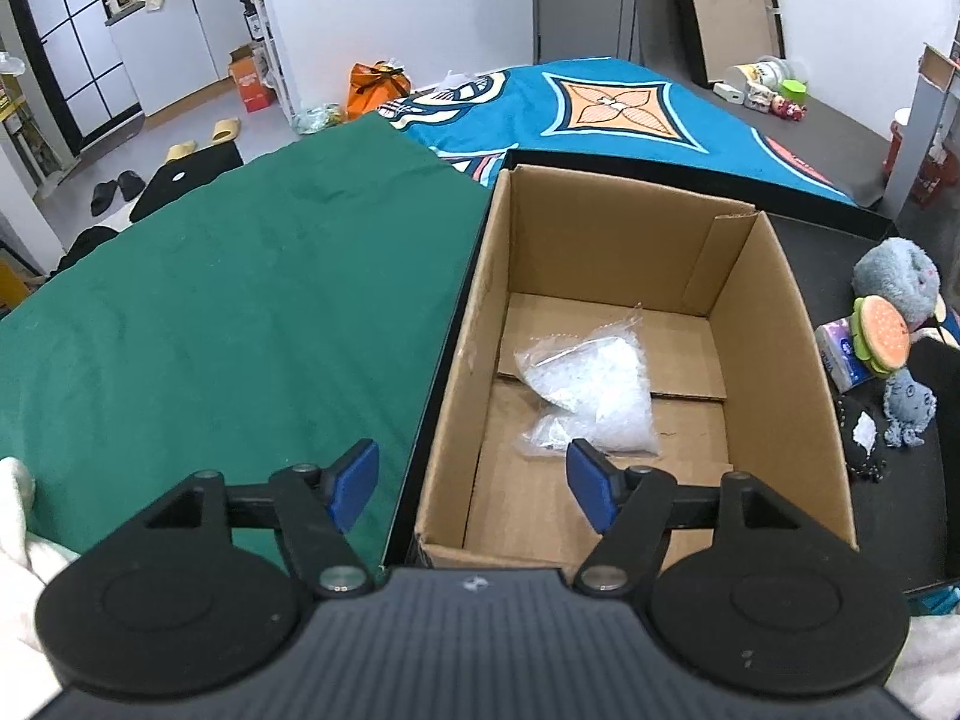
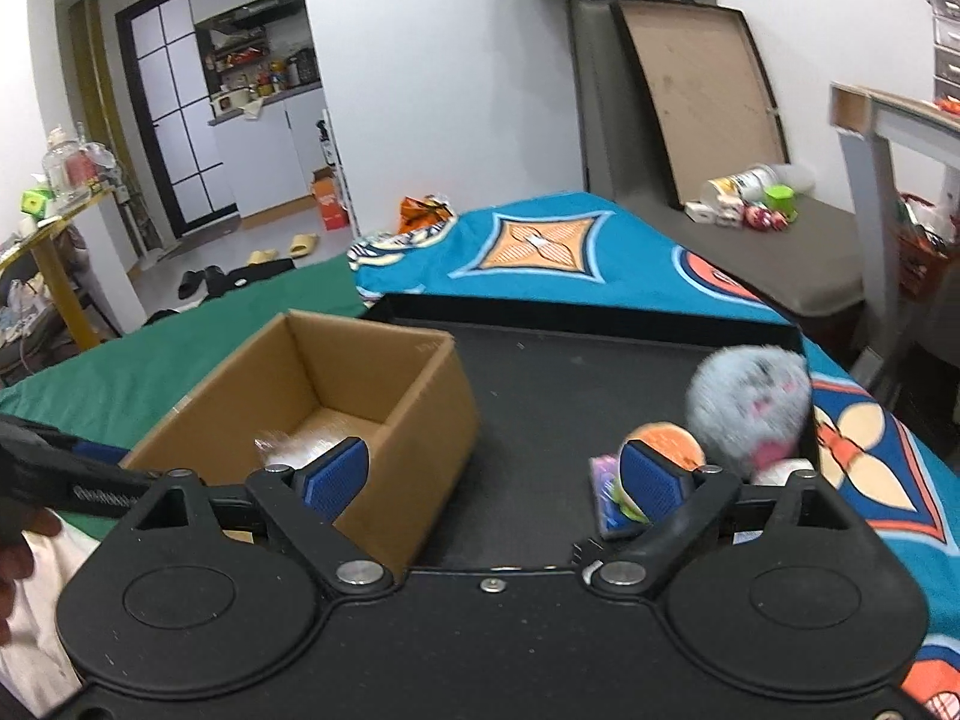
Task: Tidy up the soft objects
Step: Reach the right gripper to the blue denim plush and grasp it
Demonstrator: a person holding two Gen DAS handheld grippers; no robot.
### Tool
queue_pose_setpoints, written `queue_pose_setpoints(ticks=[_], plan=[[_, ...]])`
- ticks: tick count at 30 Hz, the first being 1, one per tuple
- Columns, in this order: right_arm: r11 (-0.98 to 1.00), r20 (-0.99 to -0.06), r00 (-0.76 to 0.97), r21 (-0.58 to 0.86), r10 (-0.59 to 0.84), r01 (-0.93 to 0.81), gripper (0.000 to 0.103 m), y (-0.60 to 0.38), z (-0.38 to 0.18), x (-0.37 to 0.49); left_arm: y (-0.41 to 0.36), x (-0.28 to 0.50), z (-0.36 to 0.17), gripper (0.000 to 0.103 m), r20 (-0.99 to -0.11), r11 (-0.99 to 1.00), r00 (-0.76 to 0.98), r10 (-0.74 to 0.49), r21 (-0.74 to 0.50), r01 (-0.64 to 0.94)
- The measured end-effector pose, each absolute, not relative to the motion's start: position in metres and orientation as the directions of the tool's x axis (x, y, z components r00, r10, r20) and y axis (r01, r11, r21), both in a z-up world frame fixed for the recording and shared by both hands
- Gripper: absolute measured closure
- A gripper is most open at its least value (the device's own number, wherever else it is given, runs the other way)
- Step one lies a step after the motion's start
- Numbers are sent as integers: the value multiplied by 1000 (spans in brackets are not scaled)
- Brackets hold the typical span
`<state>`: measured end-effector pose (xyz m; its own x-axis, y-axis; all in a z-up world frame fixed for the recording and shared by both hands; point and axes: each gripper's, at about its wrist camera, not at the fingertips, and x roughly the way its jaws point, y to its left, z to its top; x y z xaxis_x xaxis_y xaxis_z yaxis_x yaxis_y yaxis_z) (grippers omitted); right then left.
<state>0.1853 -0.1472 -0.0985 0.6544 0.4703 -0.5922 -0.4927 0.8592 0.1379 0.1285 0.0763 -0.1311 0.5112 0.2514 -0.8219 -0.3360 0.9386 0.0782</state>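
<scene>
A big green cloth (image 1: pixel 228 300) covers the left part of the bed, and a blue blanket (image 1: pixel 630 114) with orange shapes lies behind it. A flat black tray (image 2: pixel 570 372) sits on top of them.

On the left side of the tray stands a brown cardboard box (image 1: pixel 780 360) with its top open. A clear plastic bag (image 1: pixel 594 402) full of white stuff lies on the bottom of the box.

The left gripper (image 1: pixel 474 483) hangs over the near edge of the box and points down into it. Its two blue pads are spread apart with nothing between them. The bag lies just past the right pad and does not touch it.

To the right of the box, on the tray, sits a small group of soft toys. The biggest is a fluffy grey ball toy (image 2: pixel 750 402) with a pink face. Just in front of it is a burger toy (image 2: pixel 666 450), orange on top and green below. A small pack of tissues (image 1: pixel 840 354) leans by the burger, and a little grey octopus toy (image 1: pixel 909 408) sits closest to the camera in the left view.

The right gripper (image 2: pixel 495 480) is over the tray, between the box and the toys. Its blue pads are spread wide and hold nothing. The burger toy is just behind the right pad; the picture is too blurry to tell if they touch.
</scene>
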Motion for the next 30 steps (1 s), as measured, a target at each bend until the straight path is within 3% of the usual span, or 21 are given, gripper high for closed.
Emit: queue_pose_setpoints(ticks=[13,24,30], plan=[[885,-631,644,161,433,-436,18,-186,-127,195,67,136,-135,35,-812,929,504,295,122,-348],[896,-690,590,212,420,-389,41,-208,-159,206,57,143,-138,35,-810,930,496,312,153,-335],[924,-697,615,204,369,-324,47,-223,-166,217,54,144,-139,35,-810,929,493,317,161,-332]])
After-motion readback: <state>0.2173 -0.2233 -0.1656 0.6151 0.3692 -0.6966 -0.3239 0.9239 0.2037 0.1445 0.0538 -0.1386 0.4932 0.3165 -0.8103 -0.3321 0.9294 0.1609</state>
